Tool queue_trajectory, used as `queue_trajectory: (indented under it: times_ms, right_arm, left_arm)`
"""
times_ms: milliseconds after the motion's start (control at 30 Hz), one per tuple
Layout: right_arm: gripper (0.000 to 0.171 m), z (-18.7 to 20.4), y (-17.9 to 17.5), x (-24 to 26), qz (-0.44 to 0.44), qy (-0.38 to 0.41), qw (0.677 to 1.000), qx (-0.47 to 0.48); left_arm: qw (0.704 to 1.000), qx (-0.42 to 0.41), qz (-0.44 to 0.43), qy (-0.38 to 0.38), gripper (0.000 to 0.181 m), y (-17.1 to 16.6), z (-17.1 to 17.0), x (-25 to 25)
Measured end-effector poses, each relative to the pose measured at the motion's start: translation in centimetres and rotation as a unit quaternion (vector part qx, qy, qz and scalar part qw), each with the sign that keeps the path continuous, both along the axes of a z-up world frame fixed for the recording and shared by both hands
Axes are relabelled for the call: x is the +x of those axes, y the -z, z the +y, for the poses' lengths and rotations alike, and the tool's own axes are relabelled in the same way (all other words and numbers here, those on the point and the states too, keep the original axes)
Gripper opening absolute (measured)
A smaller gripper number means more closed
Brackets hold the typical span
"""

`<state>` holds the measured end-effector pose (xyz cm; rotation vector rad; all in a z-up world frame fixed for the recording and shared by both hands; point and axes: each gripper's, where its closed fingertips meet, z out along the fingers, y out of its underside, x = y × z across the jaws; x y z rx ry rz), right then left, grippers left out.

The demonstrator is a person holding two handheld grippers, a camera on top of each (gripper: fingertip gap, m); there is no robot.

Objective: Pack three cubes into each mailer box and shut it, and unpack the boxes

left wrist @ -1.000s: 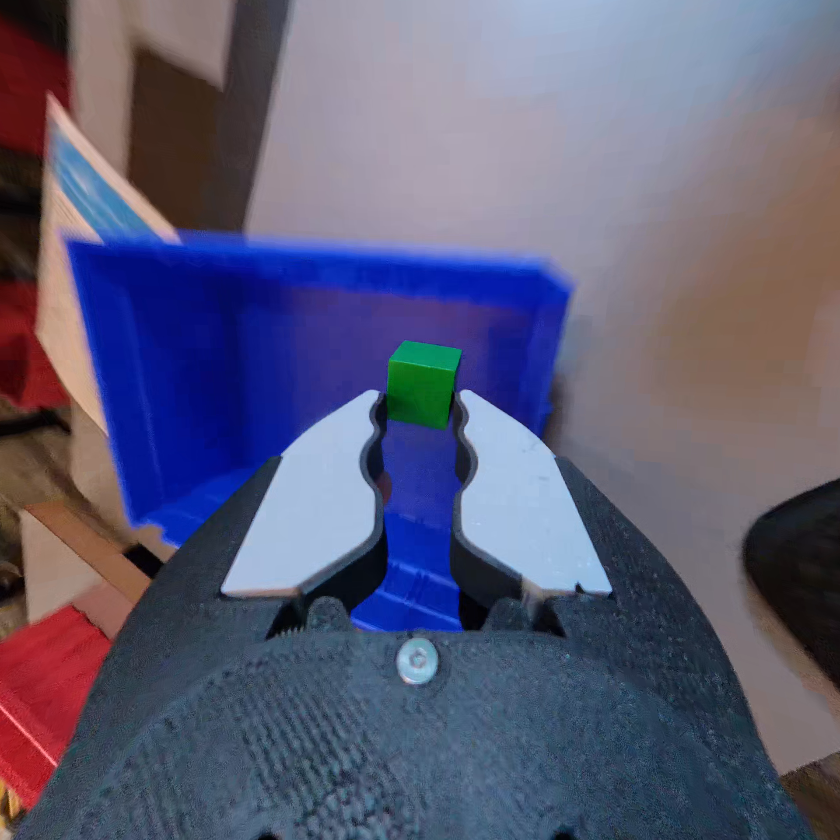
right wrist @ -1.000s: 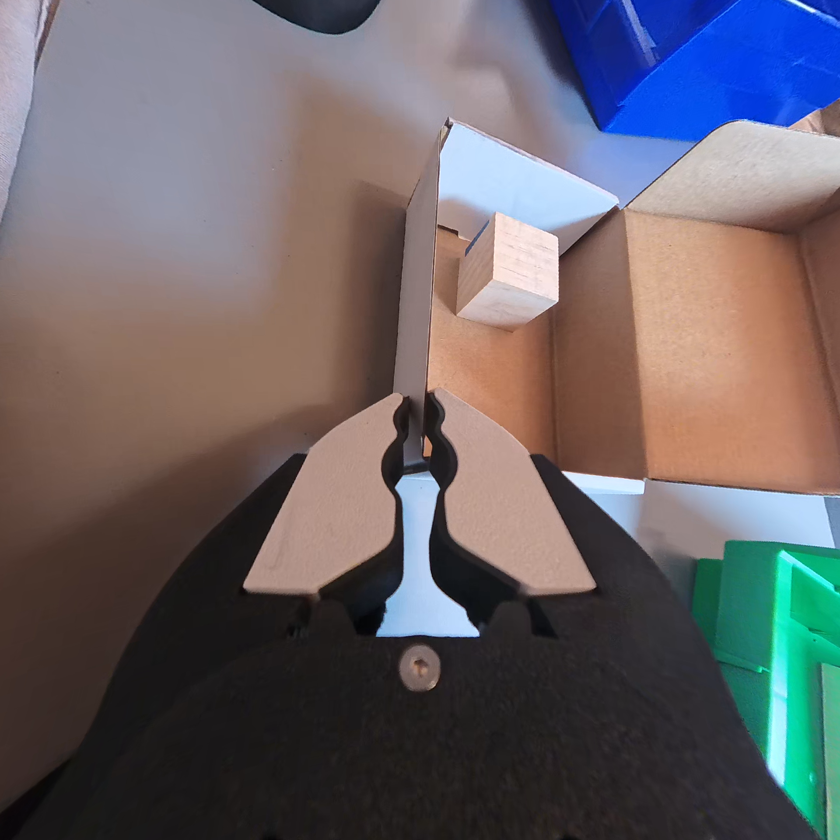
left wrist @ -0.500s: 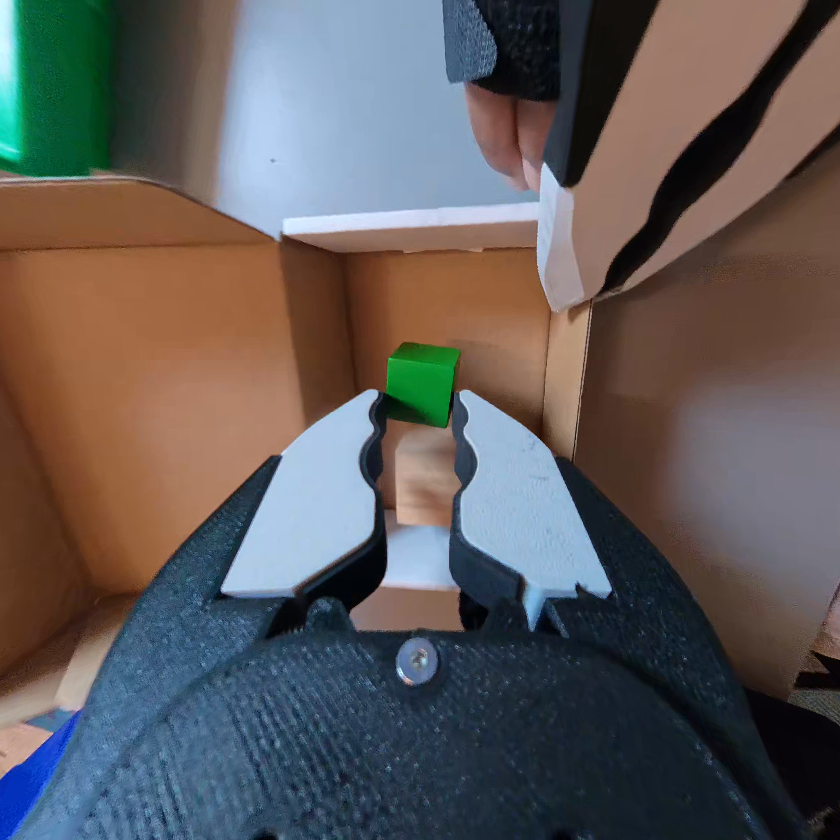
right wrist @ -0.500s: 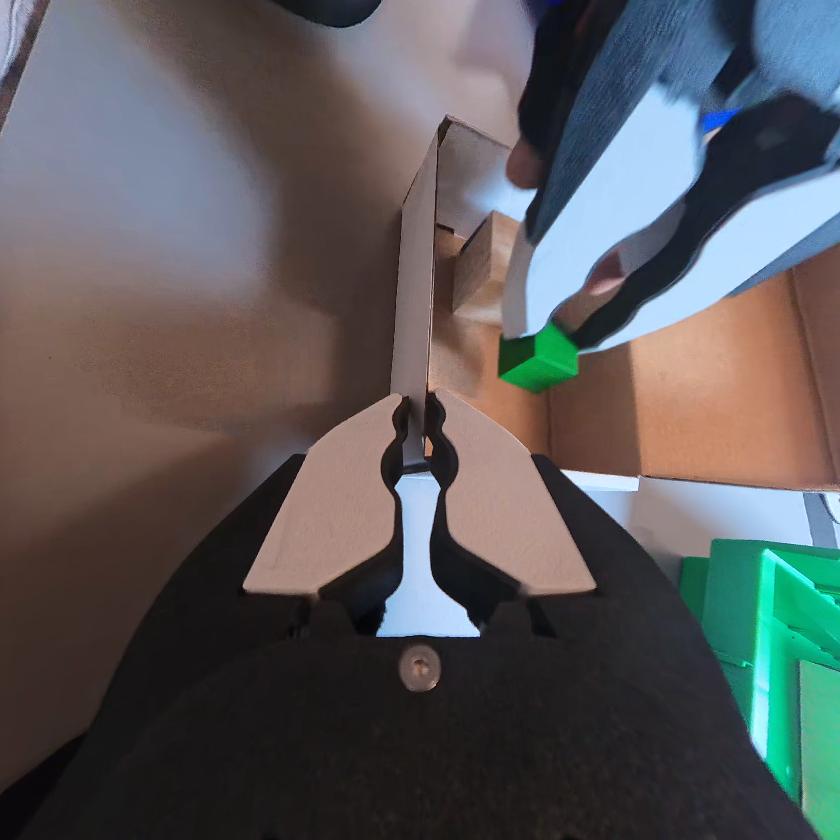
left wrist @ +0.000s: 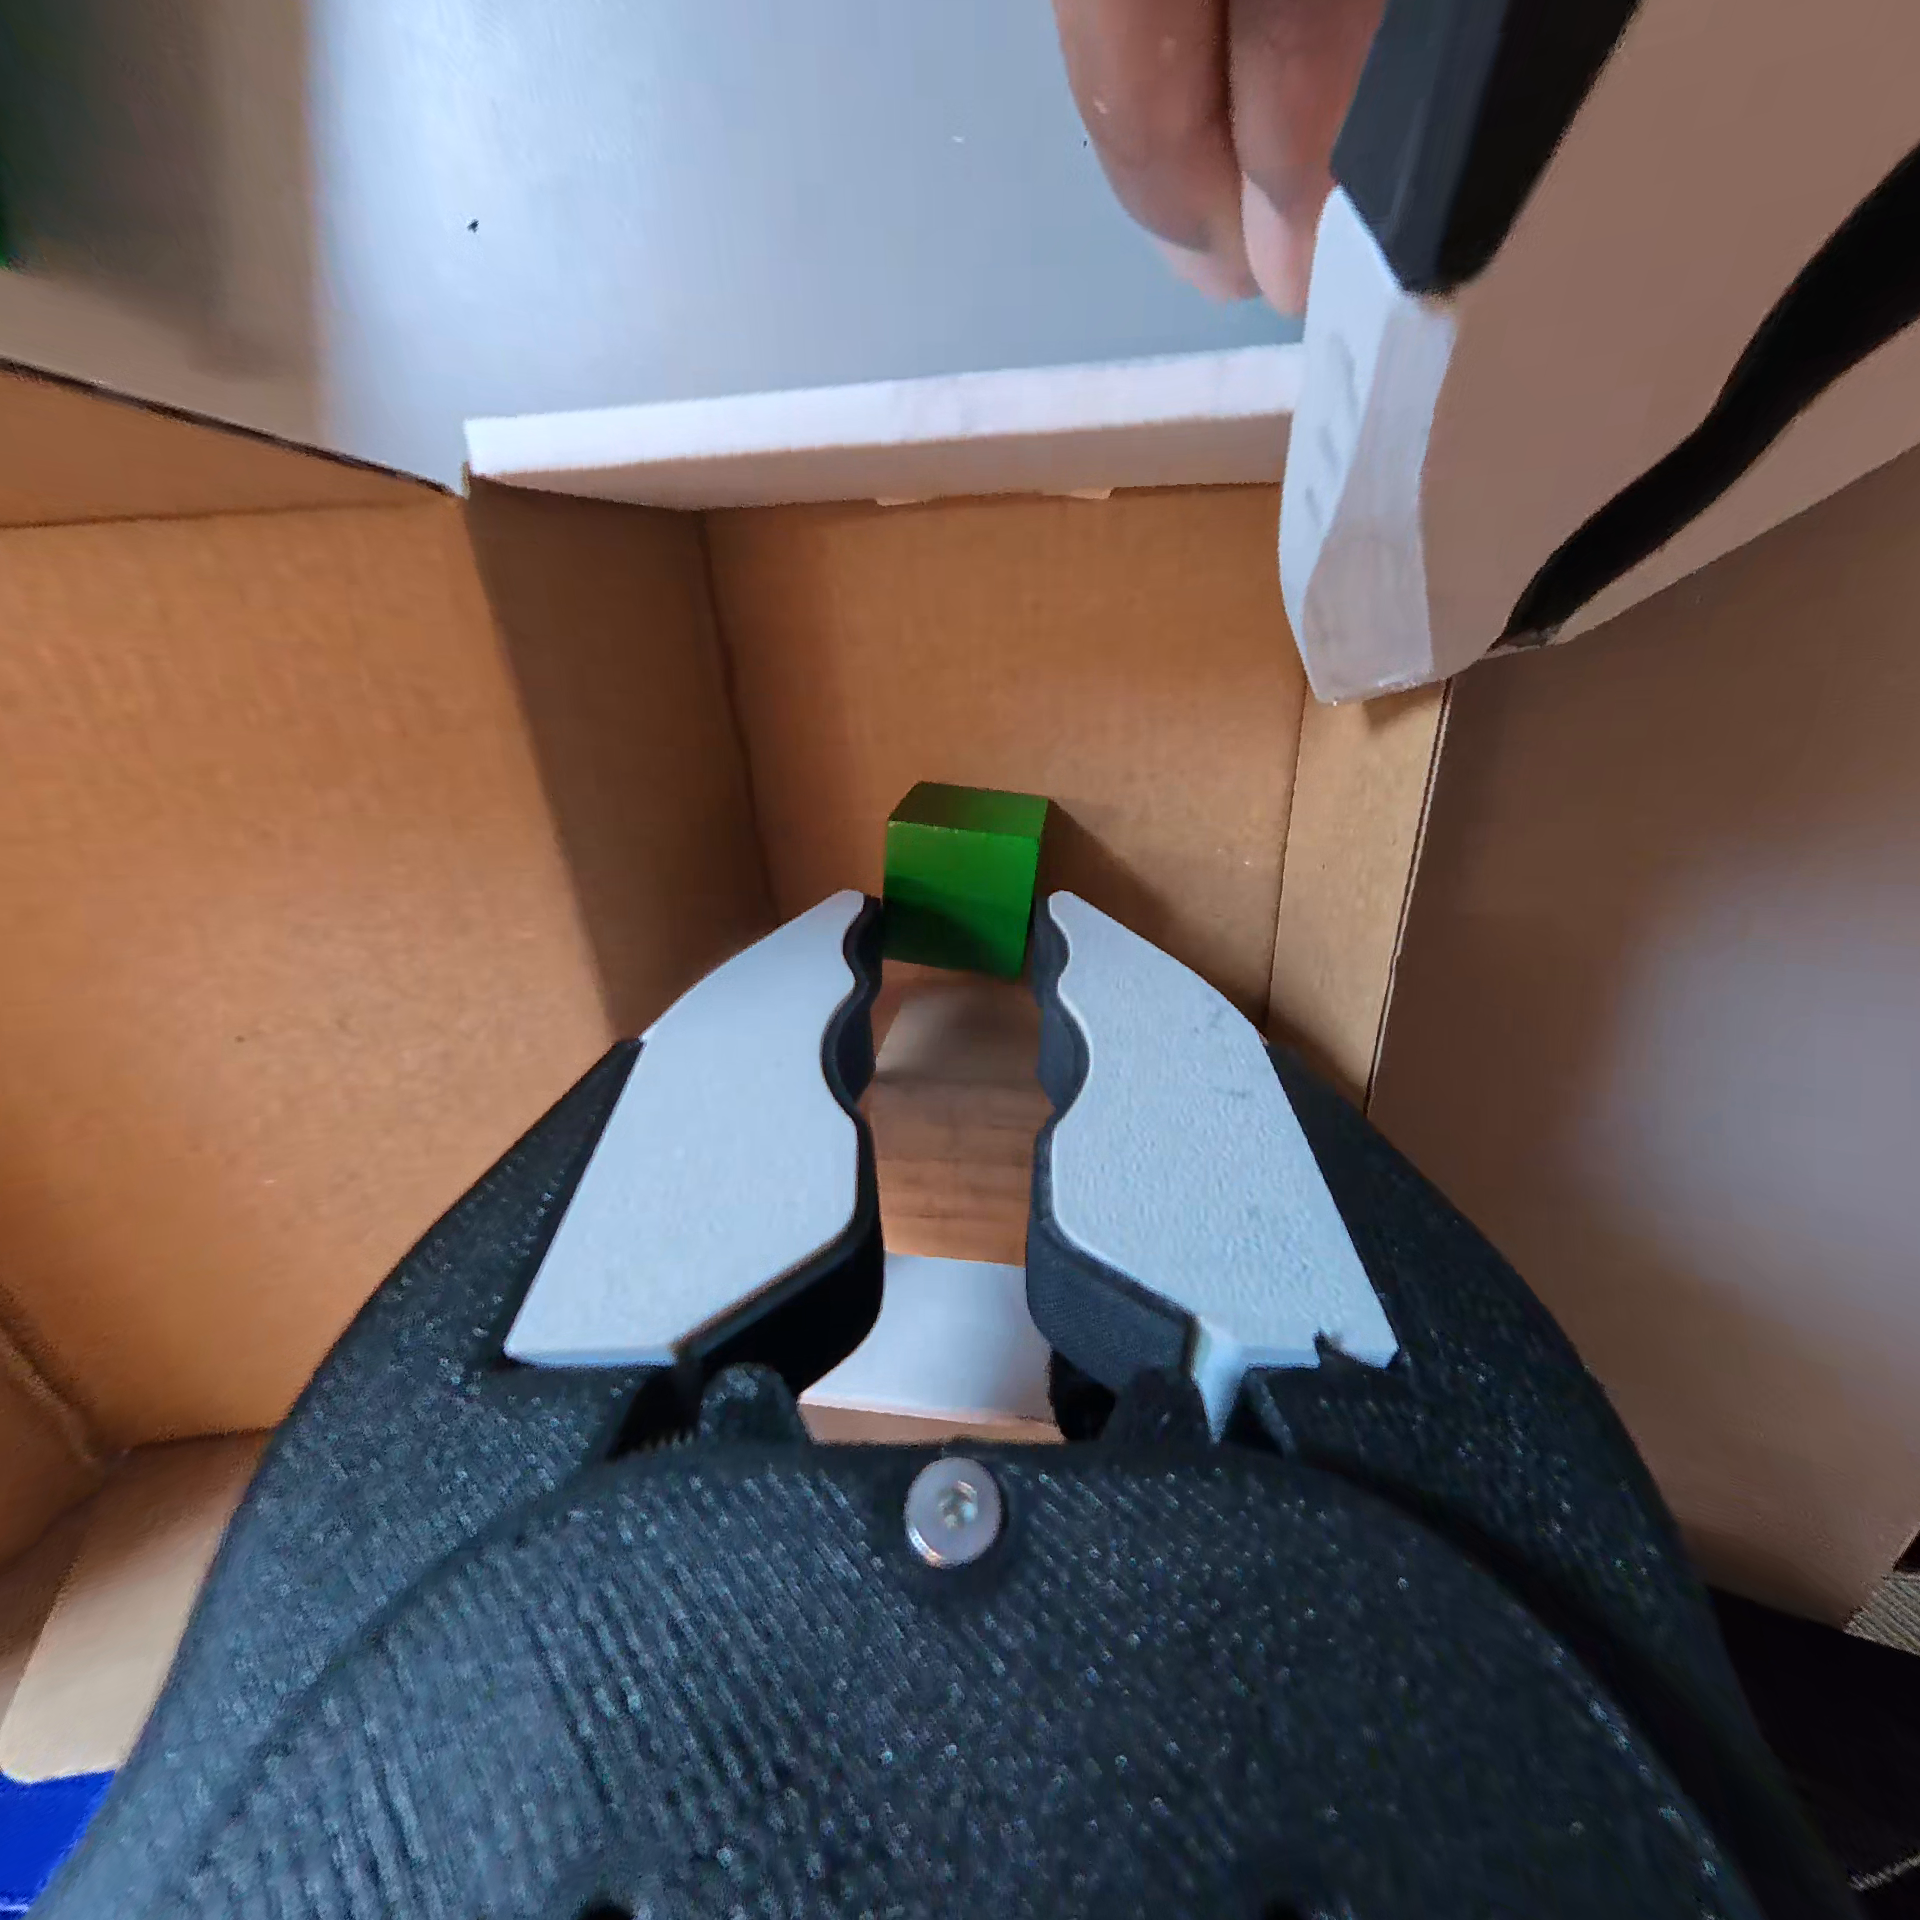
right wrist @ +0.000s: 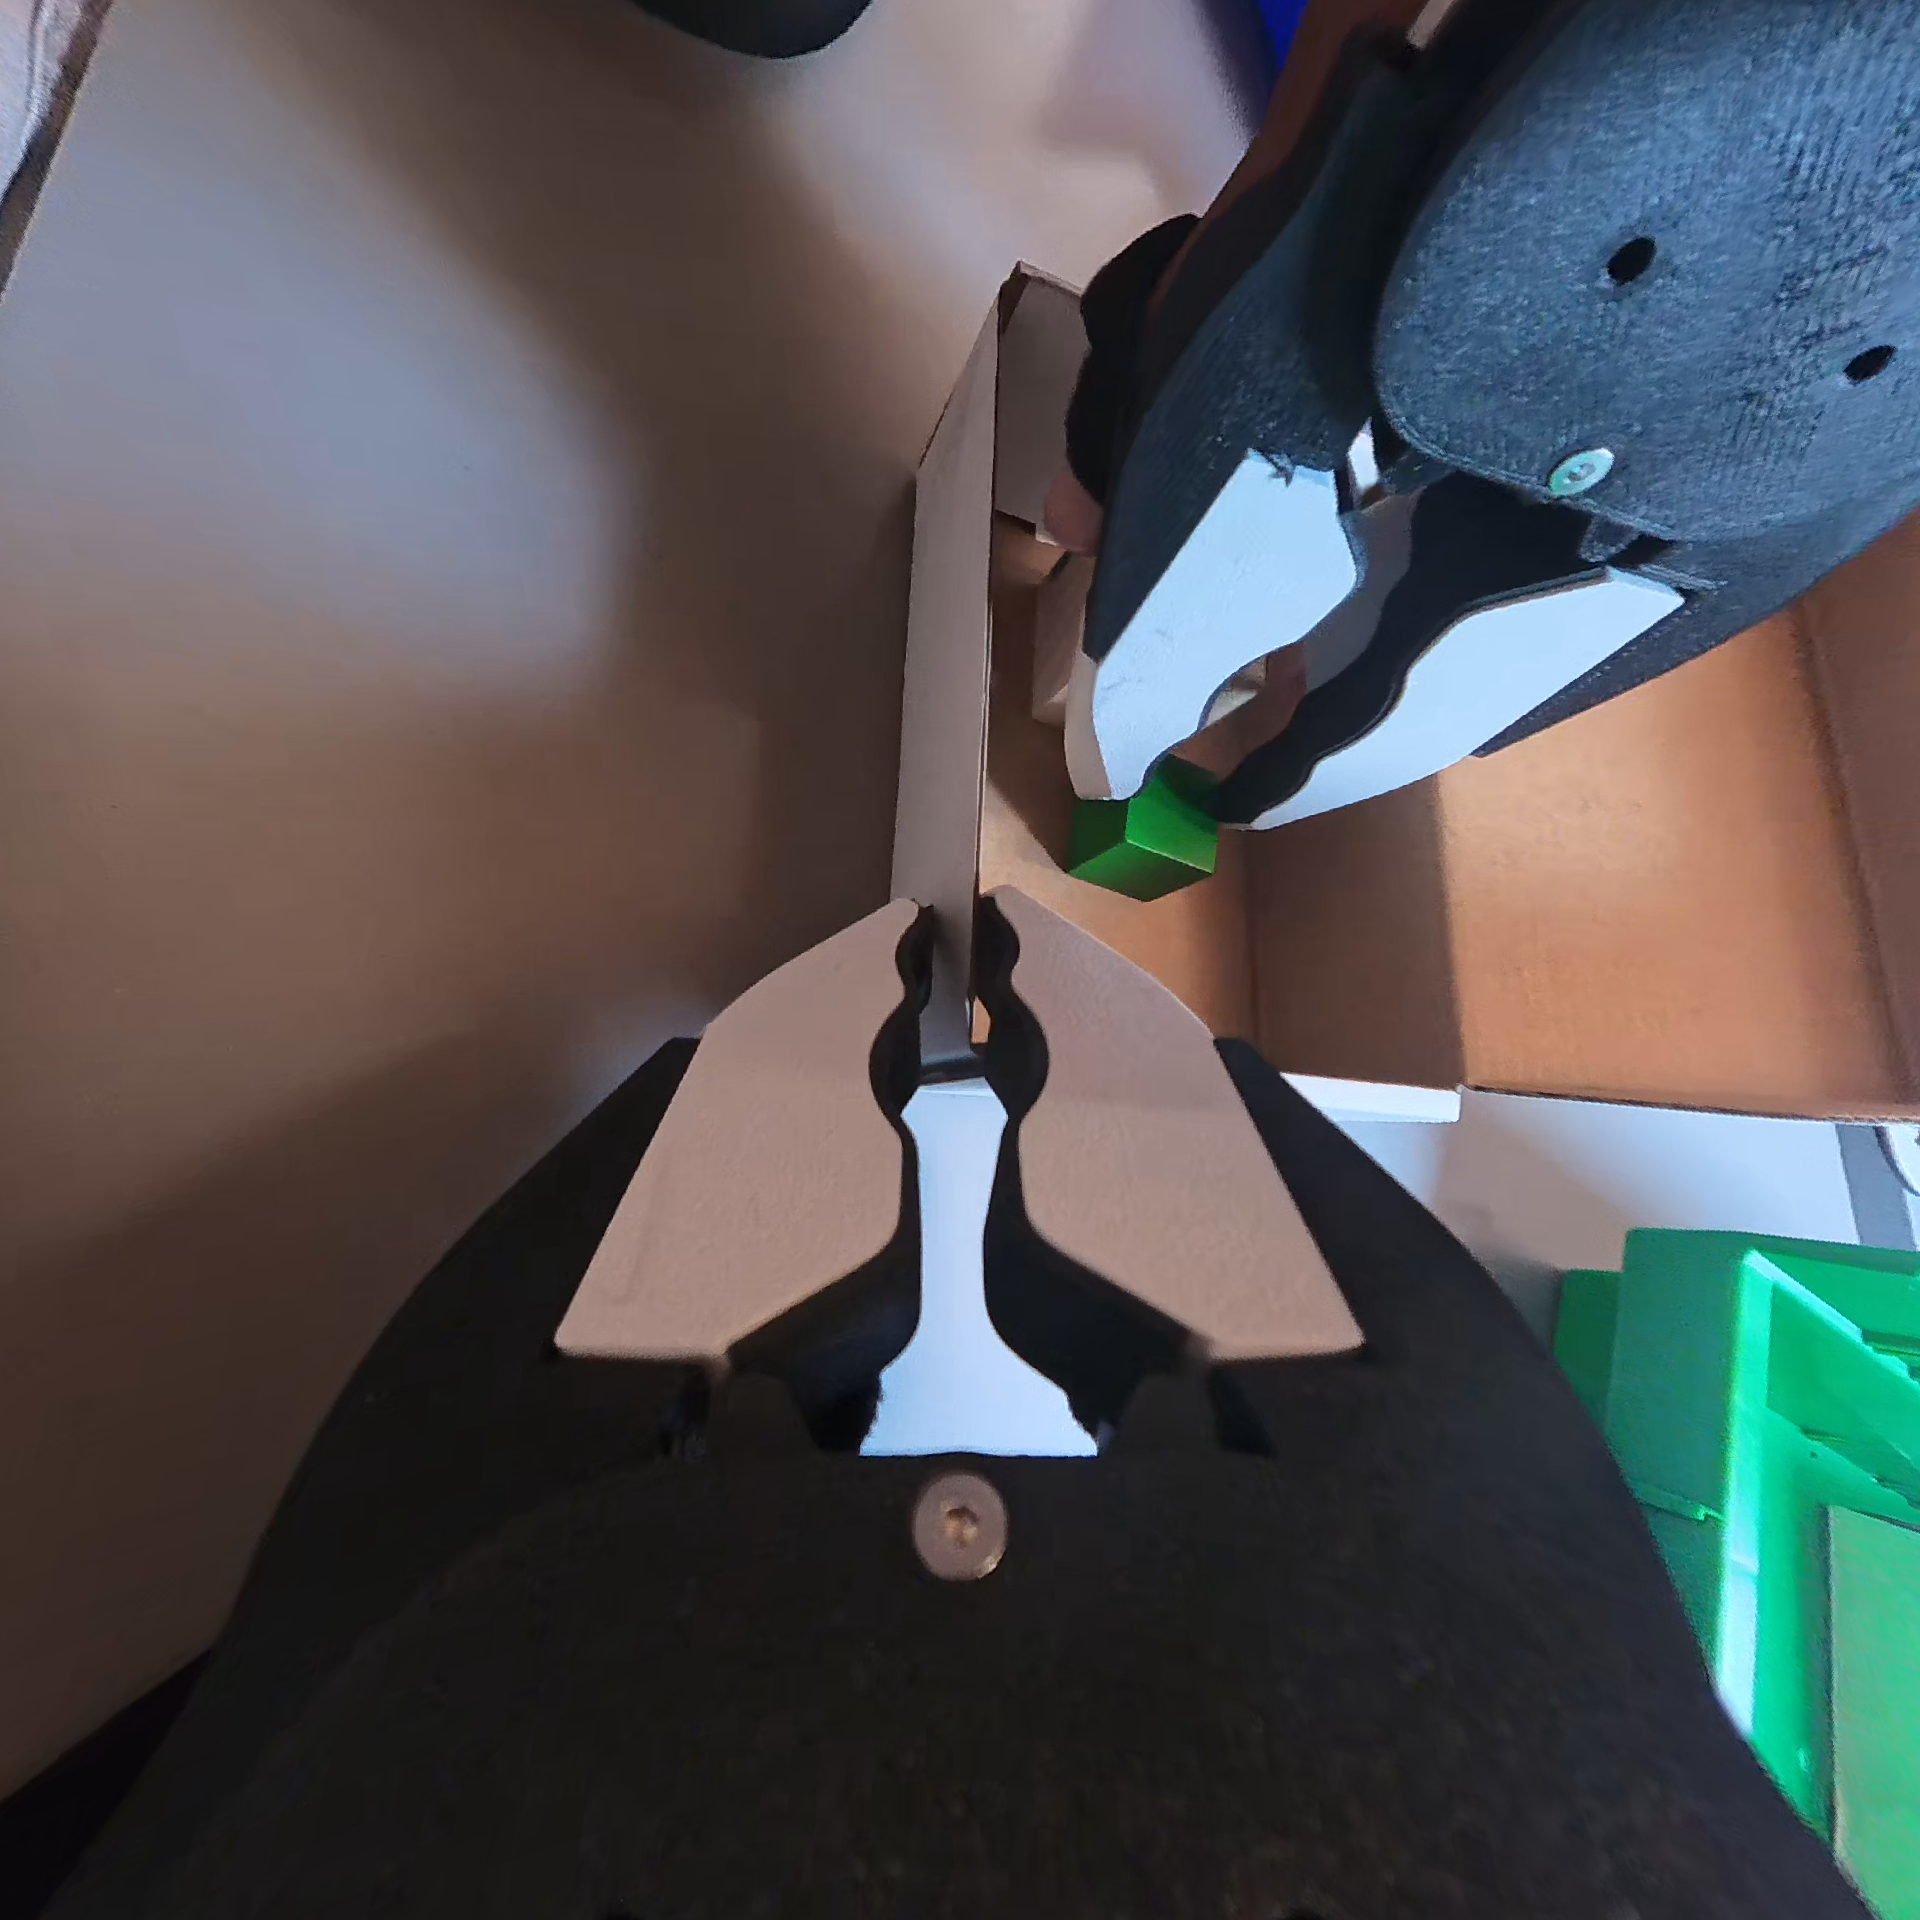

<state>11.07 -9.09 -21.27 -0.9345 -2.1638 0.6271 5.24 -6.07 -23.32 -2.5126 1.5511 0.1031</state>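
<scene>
My left gripper (left wrist: 961,920) is shut on a small green cube (left wrist: 963,894) and holds it low inside the open brown mailer box (left wrist: 883,436), near its far corner. A wooden cube (left wrist: 956,1122) lies in the box just behind the green one, seen between my fingers. My right gripper (right wrist: 951,914) is shut on the upright side wall of the box (right wrist: 940,675). In the right wrist view the left gripper (right wrist: 1174,790) reaches down from the upper right with the green cube (right wrist: 1143,831) beside that wall. The right gripper (left wrist: 1507,634) shows at the top right of the left wrist view.
A green plastic bin (right wrist: 1766,1455) stands on the right beside the box. A sliver of a blue bin (left wrist: 42,1829) shows at the lower left. A hand (left wrist: 1195,135) holds the right gripper. The open lid panel of the box (right wrist: 1558,883) lies flat to the right. The left gripper's tips are roughly 7 centimetres from the right gripper's.
My left gripper carried the green cube from the blue bin into the mailer box and lowered it toward the corner past the wooden cube. The right gripper kept its hold on the wall.
</scene>
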Motion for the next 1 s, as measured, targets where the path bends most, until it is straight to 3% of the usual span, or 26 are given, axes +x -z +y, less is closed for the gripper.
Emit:
queue_trajectory:
  times_ms: [233,433,567,700,833,1000]
  right_arm:
    - [0.007,0.0,0.0,0.0,0.0,0.0,1.0,-0.002]
    - [0.007,0.0,0.0,0.0,0.0,0.0,1.0,0.001]
    - [0.007,0.0,0.1,0.0,0.001,0.0,1.0,-0.004]
    - [0.007,0.0,0.1,0.0,0.0,0.0,1.0,-0.003]
    - [0.007,-0.1,0.1,-0.1,-0.001,0.0,1.0,-0.005]
    - [0.007,-0.1,0.1,-0.1,-0.001,0.0,1.0,-0.013]
  left_arm:
    - [1.0,0.025,-0.011,-0.008,0.033,-0.8,-0.1,-0.5]
    - [0.987,0.12,-0.099,-0.041,0.035,-7.7,0.1,-2.2]
    - [0.965,0.192,-0.14,-0.113,0.038,-13.2,0.2,-7.8]
    - [0.939,0.252,-0.109,-0.207,0.037,-16.2,0.0,-17.3]
    - [0.928,0.238,-0.053,-0.281,0.033,-14.9,-1.7,-27.0]
    - [0.942,0.117,-0.025,-0.313,0.033,-8.7,-5.2,-33.0]
